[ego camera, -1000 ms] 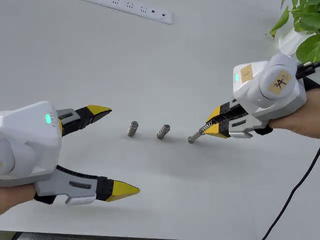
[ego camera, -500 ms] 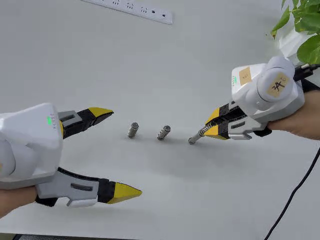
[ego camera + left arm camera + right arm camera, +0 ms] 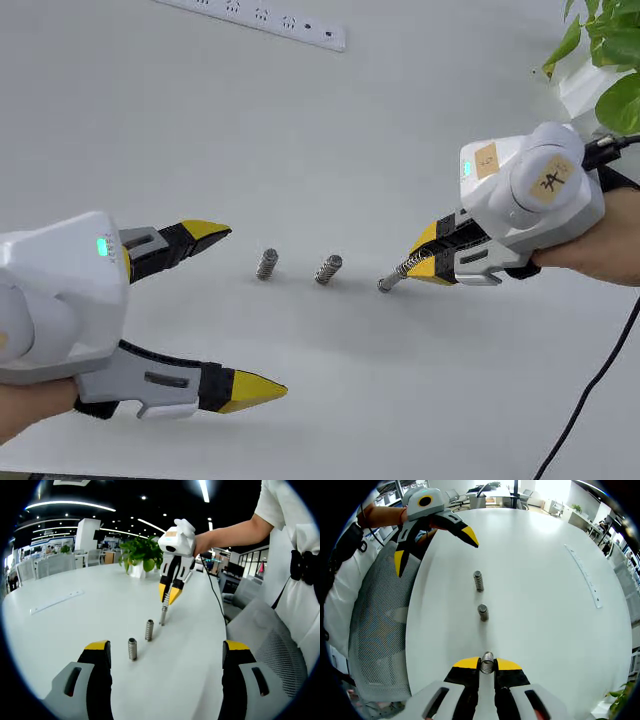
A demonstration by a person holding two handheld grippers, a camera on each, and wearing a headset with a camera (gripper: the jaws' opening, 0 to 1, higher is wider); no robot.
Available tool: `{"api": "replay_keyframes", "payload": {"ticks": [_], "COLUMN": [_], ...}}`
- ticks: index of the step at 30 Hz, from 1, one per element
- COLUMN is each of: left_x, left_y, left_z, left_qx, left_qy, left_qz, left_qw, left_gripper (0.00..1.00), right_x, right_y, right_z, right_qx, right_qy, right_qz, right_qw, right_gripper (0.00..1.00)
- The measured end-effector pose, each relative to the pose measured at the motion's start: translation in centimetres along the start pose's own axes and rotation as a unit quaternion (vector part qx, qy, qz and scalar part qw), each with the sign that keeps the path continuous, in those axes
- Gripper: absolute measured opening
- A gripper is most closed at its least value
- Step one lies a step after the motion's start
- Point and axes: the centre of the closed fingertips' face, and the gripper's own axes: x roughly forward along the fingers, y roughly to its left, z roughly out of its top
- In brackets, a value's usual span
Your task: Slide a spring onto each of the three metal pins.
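Spring in fingers of right gripper, tan stickers unreadable.

The left hand-held gripper sits at the left, gripped from behind by a hand. Its jaws are spread wide and the yellow tips point right. The right hand-held gripper comes in from the right in the other hand. It tilts down toward the left, jaws pinched together on a spring.
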Motion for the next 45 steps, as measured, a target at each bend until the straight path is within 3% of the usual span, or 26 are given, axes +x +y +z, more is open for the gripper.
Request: {"api": "replay_keyframes", "payload": {"ticks": [45], "left_x": [0.1], "left_y": [0.0], "left_z": [-0.3], "left_qx": [-0.014], "left_qy": [0.000], "left_qz": [0.000], "left_qw": [0.9999], "left_gripper": [0.89], "right_x": [2.9], "right_y": [0.0], "right_z": [-0.7], "right_qx": [0.004], "right_qy": [-0.007], "right_qz": [0.004], "right_qw": [1.0000], "right_gripper": [0.08]}}
